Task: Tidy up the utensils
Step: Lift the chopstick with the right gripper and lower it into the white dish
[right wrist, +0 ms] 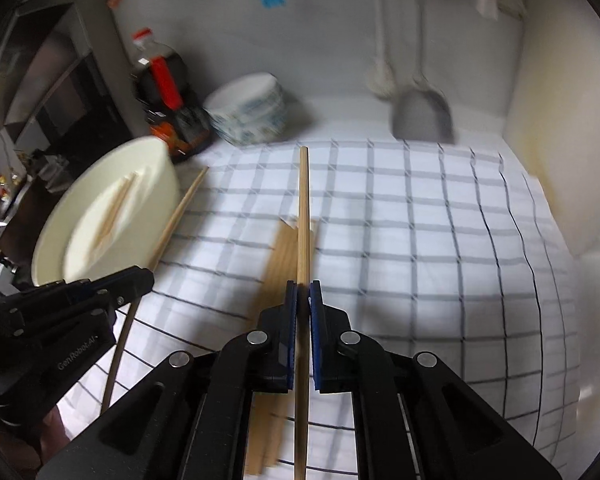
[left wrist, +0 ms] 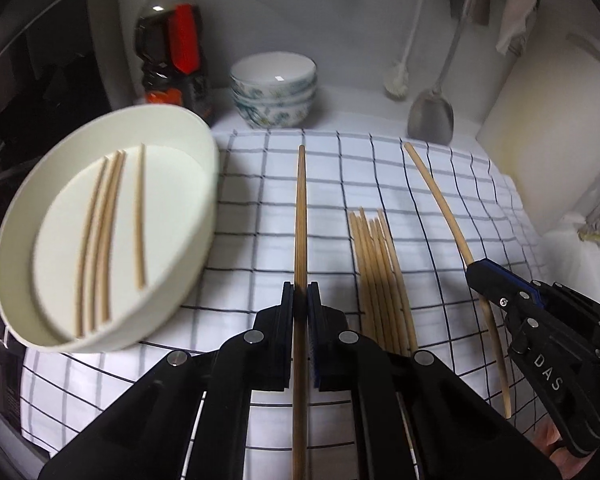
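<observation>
My left gripper is shut on a wooden chopstick that runs straight ahead above the checked cloth. To its right, my right gripper is shut on a second chopstick. In the right wrist view that chopstick stands between the closed pads of the right gripper, and the left gripper holds its chopstick at the left. A bundle of several chopsticks lies on the cloth between the two grippers. A white round dish at the left holds several chopsticks.
At the back stand a dark sauce bottle, stacked patterned bowls, a metal spatula and a hanging brush. A pale board leans at the right. The cloth's left edge borders a dark drop.
</observation>
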Demonstrator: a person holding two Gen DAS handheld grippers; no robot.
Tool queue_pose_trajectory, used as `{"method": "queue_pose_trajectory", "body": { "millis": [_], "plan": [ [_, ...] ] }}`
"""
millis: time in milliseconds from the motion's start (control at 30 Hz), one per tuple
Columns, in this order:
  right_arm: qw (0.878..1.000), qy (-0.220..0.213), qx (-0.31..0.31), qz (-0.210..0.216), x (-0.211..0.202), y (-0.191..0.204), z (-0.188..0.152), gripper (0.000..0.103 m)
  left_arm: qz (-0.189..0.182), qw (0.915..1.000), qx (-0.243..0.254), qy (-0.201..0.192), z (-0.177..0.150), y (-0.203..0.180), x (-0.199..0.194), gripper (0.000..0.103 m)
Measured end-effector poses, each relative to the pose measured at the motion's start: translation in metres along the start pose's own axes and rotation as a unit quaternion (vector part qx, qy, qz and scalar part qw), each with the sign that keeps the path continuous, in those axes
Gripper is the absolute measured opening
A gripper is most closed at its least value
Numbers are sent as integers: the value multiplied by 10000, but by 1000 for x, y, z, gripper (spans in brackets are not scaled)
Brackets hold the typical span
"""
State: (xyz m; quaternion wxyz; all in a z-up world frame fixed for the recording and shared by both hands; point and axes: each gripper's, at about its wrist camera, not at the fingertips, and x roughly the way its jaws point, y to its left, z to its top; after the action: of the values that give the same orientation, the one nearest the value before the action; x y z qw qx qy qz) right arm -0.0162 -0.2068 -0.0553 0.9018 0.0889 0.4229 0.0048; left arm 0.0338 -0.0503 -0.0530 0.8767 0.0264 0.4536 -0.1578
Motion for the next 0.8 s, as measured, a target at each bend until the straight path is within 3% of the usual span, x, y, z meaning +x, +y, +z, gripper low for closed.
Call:
{"method": "queue_pose_trajectory", "body": {
  "millis": [200, 433, 567, 800],
  "plan": [
    [9983, -216, -349, 415, -1, 62, 41, 6, 183, 9990, -266, -324, 18, 58, -33, 8],
    [9932, -247, -749, 859, 27, 139, 80, 6, 761, 9936, -532, -637, 56, 144, -51, 8],
    [9906, -151, -883, 1032, 57, 181, 93, 6, 908, 9922, -710, -470, 66, 183, -35, 8],
    [9912, 274, -713, 1079, 109, 216, 97, 6, 906, 9922, -858, -34, 56, 211, 5, 8]
  ]
}}
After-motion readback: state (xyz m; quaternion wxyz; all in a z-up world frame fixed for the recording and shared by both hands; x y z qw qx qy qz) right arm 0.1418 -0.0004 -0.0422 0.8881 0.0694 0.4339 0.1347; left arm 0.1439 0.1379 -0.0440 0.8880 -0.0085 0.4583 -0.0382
